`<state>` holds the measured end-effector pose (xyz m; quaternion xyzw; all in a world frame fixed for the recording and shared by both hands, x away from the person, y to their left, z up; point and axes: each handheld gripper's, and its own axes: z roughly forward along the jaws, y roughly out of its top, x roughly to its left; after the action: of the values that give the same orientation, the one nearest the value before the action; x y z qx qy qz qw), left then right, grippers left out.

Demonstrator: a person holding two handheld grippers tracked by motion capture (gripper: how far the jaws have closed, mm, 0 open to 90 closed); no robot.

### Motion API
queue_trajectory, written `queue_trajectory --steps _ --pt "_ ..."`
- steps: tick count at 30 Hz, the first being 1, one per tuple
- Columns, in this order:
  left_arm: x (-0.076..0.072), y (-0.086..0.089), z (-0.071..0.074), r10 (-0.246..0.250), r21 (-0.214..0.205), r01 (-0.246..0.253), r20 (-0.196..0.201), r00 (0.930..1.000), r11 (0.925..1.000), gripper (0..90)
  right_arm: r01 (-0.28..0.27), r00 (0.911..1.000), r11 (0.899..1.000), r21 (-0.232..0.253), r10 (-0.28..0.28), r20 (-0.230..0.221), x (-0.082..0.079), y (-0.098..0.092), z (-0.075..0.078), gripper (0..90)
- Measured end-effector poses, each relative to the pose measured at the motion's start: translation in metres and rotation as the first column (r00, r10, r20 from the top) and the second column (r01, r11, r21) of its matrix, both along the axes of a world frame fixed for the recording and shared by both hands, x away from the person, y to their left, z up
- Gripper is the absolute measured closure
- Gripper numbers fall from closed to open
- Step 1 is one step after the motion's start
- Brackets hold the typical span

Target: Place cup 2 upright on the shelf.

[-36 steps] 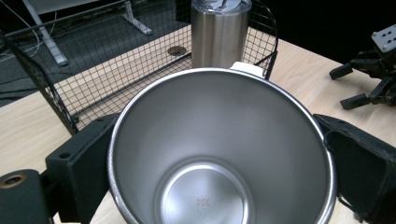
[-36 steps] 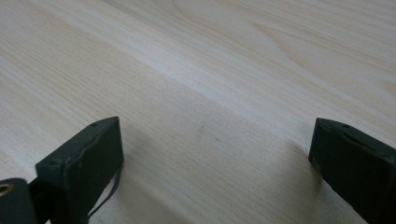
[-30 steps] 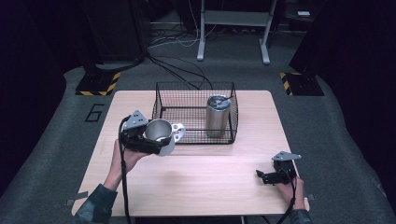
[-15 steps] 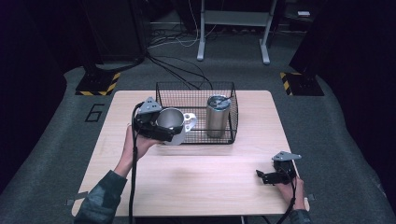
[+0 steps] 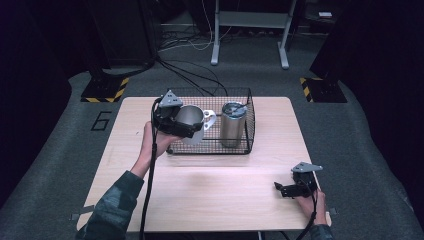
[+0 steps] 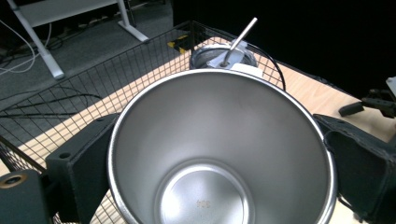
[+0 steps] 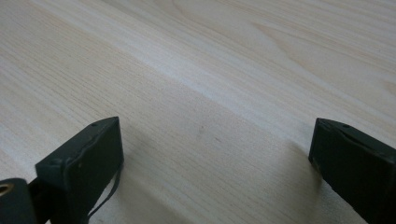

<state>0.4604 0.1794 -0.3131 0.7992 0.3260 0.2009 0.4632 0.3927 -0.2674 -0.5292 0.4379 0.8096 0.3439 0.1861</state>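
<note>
My left gripper [image 5: 186,127] is shut on a steel mug [image 5: 190,121] with a white handle, held over the left end of a black wire basket [image 5: 248,131]. Through the left gripper view I look straight into the mug [image 6: 219,154], its empty polished inside between both black jaws. A steel tumbler [image 5: 233,124] with a lid and straw stands upright inside the basket's right half, and its lid [image 6: 224,56] shows just past the mug's rim. My right gripper [image 5: 281,189] rests open near the table's front right corner, jaws wide apart over bare wood [image 7: 210,116].
The light wooden table [image 5: 210,185] has broad free room in front of the basket. Beyond the table are a metal stand's legs [image 5: 250,55], loose cables on grey carpet, and yellow-black striped floor plates [image 5: 105,90].
My left gripper carried the mug up and to the right, from the table left of the basket to above the basket's left end. The right gripper stayed still.
</note>
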Motion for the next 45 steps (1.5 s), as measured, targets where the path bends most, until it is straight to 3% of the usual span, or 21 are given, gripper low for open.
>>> queue_trajectory --steps 22,45 --pt "0.047 -0.008 -0.001 0.093 -0.003 -0.093 -0.022 0.9954 0.9956 5.9 0.000 1.0000 1.000 0.000 0.000 0.000 0.000 0.000 0.000 2.4" --pt "0.086 -0.020 -0.019 0.152 0.039 -0.150 -0.057 0.9868 0.9880 5.9 0.004 1.0000 1.000 0.005 -0.004 -0.001 0.000 0.000 0.000 2.4"
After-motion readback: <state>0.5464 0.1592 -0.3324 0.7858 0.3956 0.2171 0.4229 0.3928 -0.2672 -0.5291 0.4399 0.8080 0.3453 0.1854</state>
